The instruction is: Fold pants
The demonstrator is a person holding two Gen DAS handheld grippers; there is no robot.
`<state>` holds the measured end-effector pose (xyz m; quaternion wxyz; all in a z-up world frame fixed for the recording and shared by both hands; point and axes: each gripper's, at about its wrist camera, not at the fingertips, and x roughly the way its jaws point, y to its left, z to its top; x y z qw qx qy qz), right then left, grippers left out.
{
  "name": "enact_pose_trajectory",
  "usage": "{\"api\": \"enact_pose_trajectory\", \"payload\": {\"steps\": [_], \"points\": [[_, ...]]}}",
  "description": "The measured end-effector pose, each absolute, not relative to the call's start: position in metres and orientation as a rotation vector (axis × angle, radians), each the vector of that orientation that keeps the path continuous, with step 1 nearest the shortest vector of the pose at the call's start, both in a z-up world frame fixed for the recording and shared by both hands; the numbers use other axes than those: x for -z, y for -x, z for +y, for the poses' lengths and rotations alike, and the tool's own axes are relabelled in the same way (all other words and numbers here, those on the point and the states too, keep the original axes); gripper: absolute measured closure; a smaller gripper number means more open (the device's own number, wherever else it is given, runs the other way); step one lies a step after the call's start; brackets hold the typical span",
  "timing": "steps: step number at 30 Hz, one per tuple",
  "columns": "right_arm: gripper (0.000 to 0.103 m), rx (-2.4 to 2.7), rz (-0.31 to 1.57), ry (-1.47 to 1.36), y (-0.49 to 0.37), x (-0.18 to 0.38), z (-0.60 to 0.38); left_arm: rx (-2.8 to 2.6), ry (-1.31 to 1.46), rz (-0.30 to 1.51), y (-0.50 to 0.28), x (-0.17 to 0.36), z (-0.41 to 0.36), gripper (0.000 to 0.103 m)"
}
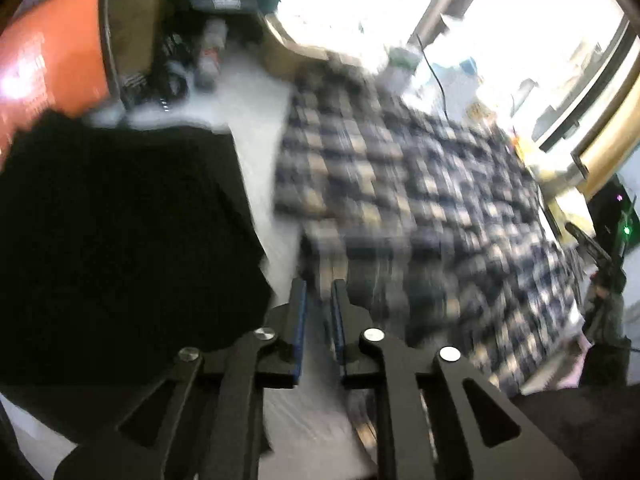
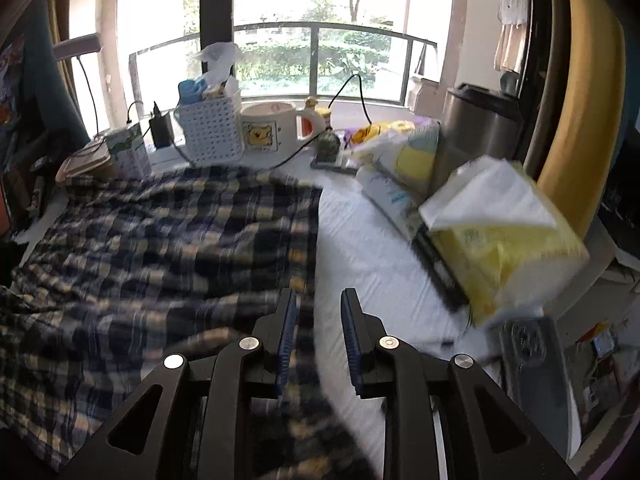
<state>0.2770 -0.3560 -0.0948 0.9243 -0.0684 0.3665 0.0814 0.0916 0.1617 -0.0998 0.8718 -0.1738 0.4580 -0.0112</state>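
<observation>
Plaid pants (image 1: 420, 200) were pinched at frame bottom by the left hand-held gripper (image 1: 319, 300); the right hand-held gripper (image 2: 318, 312) was seen parted, empty.

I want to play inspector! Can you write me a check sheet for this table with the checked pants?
Surface: white sheet, partly bare.
Job's things: checked pants spread out, wrinkled.
Clutter: black cloth, white basket, bear mug, yellow tissue pack.
Grippers: left gripper nearly closed at the pants' edge, grip unclear; right gripper open over the pants' edge.
Cables: black cable beside the mug.
Surroundings: window, trees outside.
</observation>
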Motion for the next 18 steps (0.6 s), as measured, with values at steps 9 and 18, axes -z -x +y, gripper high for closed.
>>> {"api": "enact_pose_trajectory", "payload": {"steps": [9, 18], "points": [[0.035, -0.246, 0.777, 0.1, -0.371, 0.091, -0.351, 0.019, 0.25, 0.873, -0.175, 0.085, 0.187, 0.062], [0.035, -0.283, 0.918, -0.108, -0.446, 0.117, -0.362, 0.036, 0.227, 0.943, -0.247, 0.122, 0.185, 0.062]]}}
